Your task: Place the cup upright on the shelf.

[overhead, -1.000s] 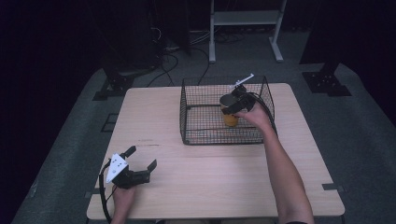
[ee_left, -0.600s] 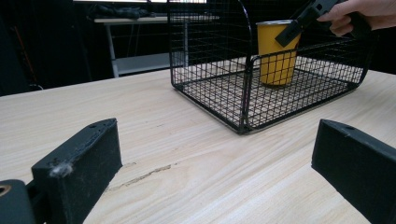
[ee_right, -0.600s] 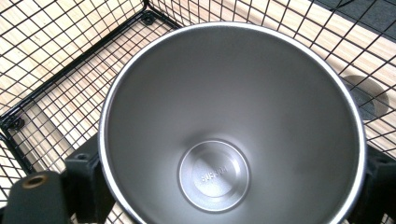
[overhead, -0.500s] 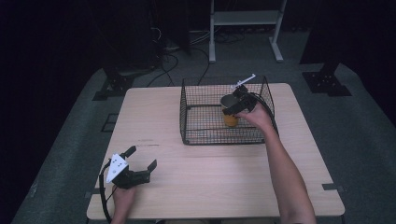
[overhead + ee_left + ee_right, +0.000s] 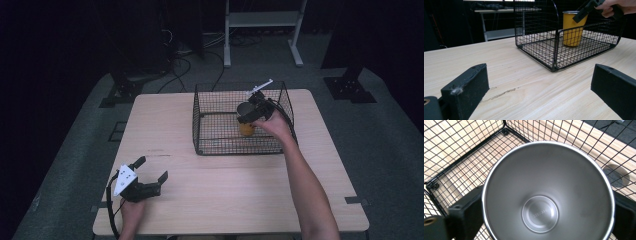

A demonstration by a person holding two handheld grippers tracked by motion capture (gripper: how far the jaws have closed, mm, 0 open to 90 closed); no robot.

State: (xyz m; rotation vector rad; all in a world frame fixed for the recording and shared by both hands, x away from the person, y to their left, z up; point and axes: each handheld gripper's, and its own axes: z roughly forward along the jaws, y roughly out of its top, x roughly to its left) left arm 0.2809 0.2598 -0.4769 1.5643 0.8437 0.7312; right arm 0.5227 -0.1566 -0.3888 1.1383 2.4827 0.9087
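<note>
Your right gripper (image 5: pixel 246 116) reaches down into the black wire basket (image 5: pixel 210 145), which sits on the far right part of the wooden table (image 5: pixel 240 185). Its jaws stand on opposite sides of the yellow cup (image 5: pixel 573 28) and press against its wall; the cup stands upright on the basket floor, steel interior facing up. Your left gripper (image 5: pixel 150 170) rests near the table's front left corner, well apart from the basket. Its jaws are spread wide with nothing but bare tabletop between them.
</note>
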